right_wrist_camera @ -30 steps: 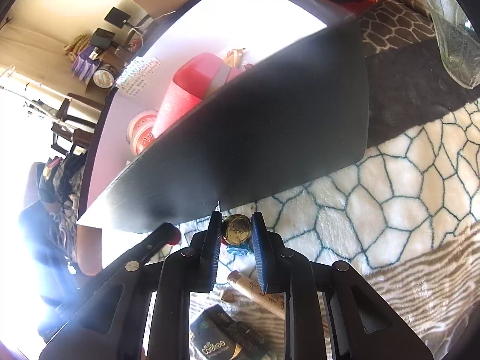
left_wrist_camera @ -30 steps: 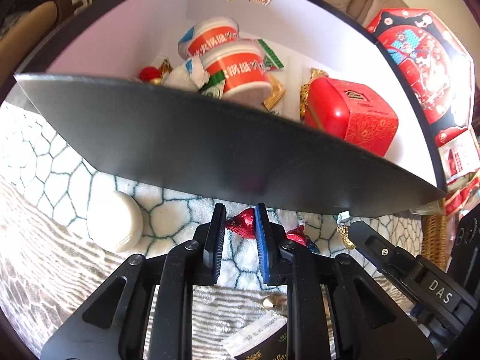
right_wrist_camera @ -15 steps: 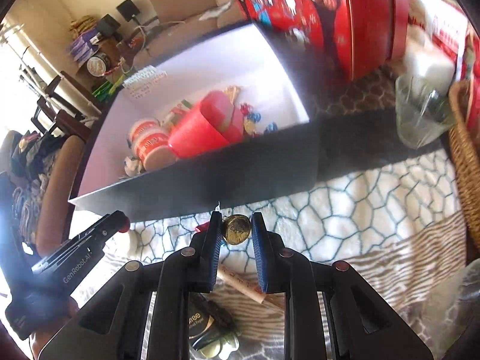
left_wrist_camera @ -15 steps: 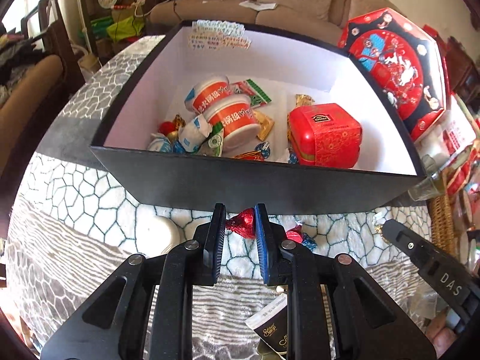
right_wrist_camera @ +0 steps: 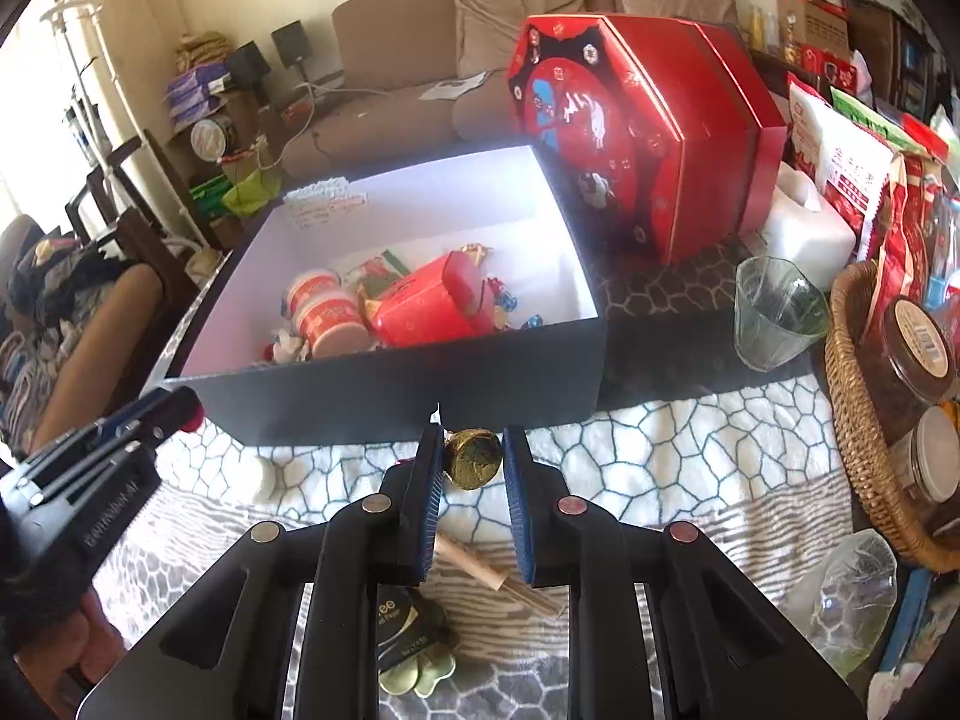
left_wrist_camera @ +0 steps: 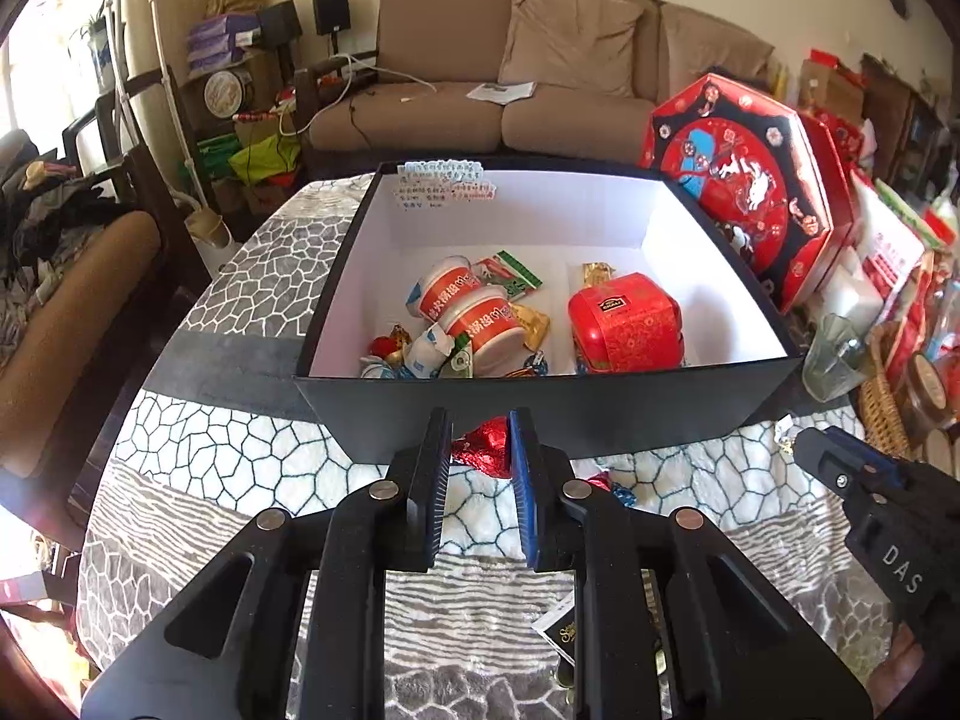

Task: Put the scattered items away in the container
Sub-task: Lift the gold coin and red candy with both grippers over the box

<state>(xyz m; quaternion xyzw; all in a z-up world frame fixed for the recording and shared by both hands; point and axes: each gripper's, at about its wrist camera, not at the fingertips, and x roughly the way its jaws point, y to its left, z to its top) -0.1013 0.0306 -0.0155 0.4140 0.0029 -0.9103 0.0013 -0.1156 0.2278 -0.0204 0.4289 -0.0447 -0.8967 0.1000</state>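
The left gripper (left_wrist_camera: pixel 480 450) is clamped on a red foil-wrapped candy (left_wrist_camera: pixel 483 450), hovering just short of the near wall of the black box (left_wrist_camera: pixel 540 414), whose white inside at 12 o'clock already holds two orange cups (left_wrist_camera: pixel 474 312) and a red tin (left_wrist_camera: pixel 624 324). At 3 o'clock, the right gripper (right_wrist_camera: pixel 471 459) pinches a gold foil ball (right_wrist_camera: pixel 473 457) before the same wall. The carry step appears under way; next, both likely need to clear the rim, then release over the box, while a wooden stick (right_wrist_camera: pixel 474 564) and dark packet (right_wrist_camera: pixel 408 630) lie on the patterned cloth (right_wrist_camera: pixel 660 450)
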